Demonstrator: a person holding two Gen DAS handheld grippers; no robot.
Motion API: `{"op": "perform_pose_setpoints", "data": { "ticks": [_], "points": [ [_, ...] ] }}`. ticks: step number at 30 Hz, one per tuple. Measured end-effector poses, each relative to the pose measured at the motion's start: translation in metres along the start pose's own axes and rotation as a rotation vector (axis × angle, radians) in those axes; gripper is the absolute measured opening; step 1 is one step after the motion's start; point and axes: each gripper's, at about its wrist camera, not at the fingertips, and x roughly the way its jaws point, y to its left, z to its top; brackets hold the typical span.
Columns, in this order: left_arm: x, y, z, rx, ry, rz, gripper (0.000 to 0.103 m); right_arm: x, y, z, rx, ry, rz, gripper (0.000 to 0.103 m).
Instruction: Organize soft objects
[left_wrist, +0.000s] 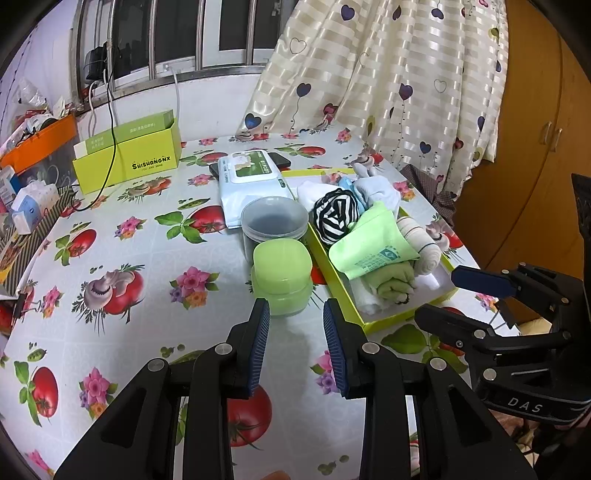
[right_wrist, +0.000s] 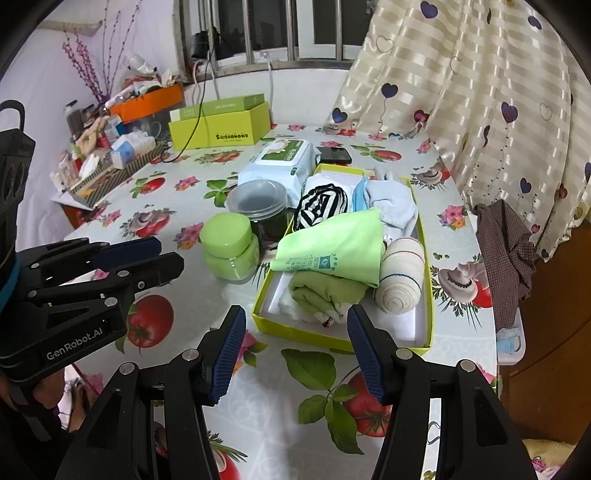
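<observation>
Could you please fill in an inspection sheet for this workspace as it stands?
Surface: table under a tomato-print cloth.
Job's things: yellow-green tray holding green cloth, striped roll, cream roll.
Clutter: green jar, grey tub, wipes pack, phone, green box.
Grippers: left gripper and right gripper open, empty.
Cables: black cable across the box.
Surroundings: heart-print curtain, barred window.
</observation>
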Motion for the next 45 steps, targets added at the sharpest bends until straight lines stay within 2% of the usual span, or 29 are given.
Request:
{"op": "perform_pose_setpoints", "data": {
  "ticks": [45],
  "points": [
    [0.0082,-0.001,-0.0027,0.001,0.035,-0.017,0.032,0.0074,-0.0012,0.0001,-0.006,0.014,0.005,0.057]
  ]
}}
